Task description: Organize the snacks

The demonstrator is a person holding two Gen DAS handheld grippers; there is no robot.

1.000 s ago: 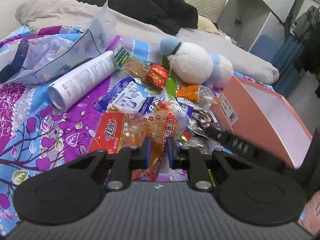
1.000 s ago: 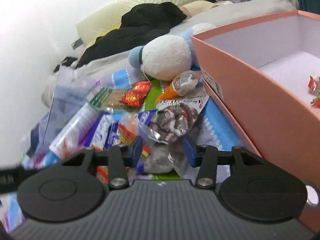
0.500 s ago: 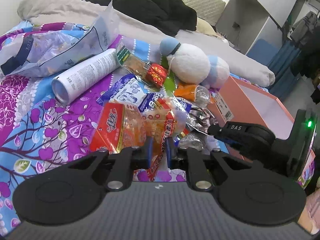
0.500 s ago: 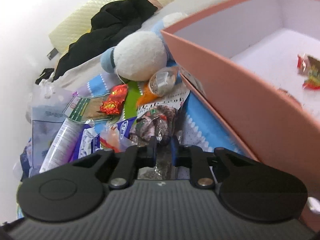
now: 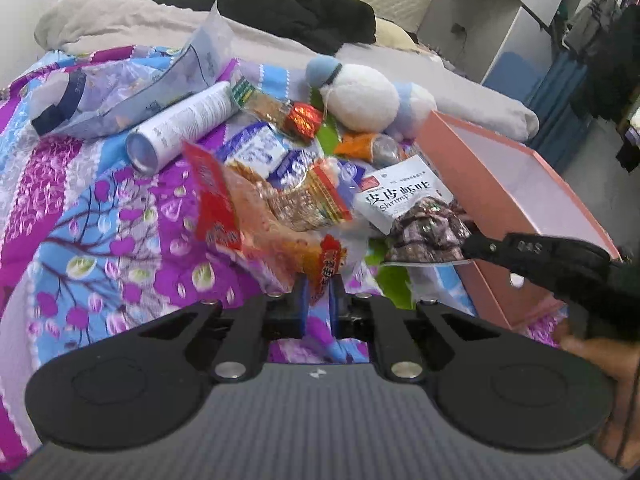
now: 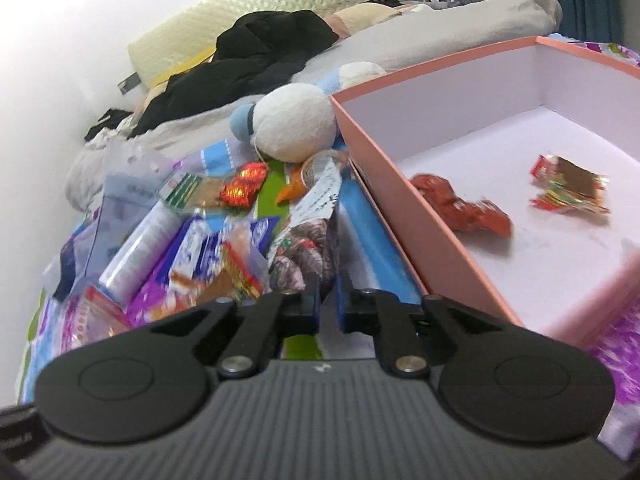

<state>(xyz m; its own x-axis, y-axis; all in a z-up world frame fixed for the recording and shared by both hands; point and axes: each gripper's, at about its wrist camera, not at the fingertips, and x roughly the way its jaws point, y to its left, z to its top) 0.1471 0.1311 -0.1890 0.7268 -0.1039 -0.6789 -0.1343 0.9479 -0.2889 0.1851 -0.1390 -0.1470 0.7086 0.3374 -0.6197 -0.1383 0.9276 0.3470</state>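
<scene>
Right of centre in the left wrist view, the white header of a snack bag reads "Shrimp" under large Chinese characters (too blurred to make out for certain). At the right edge, the black right tool bears the letters "DAS". Print elsewhere is illegible.

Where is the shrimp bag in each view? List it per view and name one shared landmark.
Left wrist view: shrimp bag right of centre, lifted beside the pink box, pinched by the right tool.
Right wrist view: shrimp bag at centre, just above the tool's fingertips, left of the box wall.
Shared landmark: white plush toy.
</scene>
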